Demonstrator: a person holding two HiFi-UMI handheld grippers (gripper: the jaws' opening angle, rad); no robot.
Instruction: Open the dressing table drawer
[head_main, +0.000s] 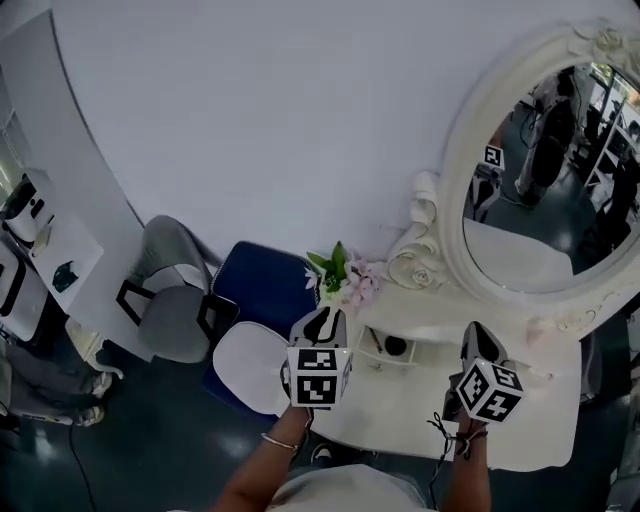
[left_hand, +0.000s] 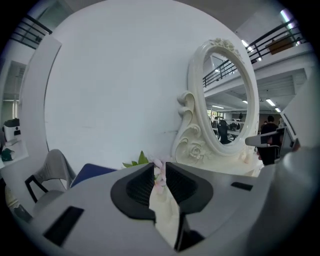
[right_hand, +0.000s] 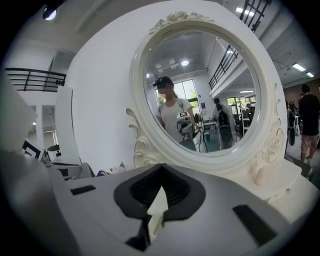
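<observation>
- Drawer position: the only candidate in sight is a shallow, open-topped compartment (head_main: 398, 347) on the white bench (head_main: 400, 405). It lies below the mirror and between the two grippers in the head view, with a dark round item in it. Whether this is the drawer already pulled out I cannot tell, and no handle shows.
- Left gripper (left_hand: 160, 166): its fingers stand a narrow slot apart and hold nothing. Only the flowers (left_hand: 141, 160) show beyond the gap.
- Right gripper (right_hand: 161, 169): its fingers meet tip to tip, empty, aimed at the oval mirror (right_hand: 200, 95).
- Both grippers hang above the front of the bench, clear of the compartment.
- Doing it well, as I judge it:
  - Use one gripper and spread its fingers wider than the drawer's lip or knob.
  - Come in low and level, then close firmly.
  - Pull straight toward the body so the drawer does not skew.
  - Keep the other gripper off the flowers and the mirror frame.
- Writing: none can be read. The cubes on the grippers carry only black-and-white square markers. No brand shows on the bench, the mirror or the grey chair (head_main: 175, 305) beside it.
</observation>
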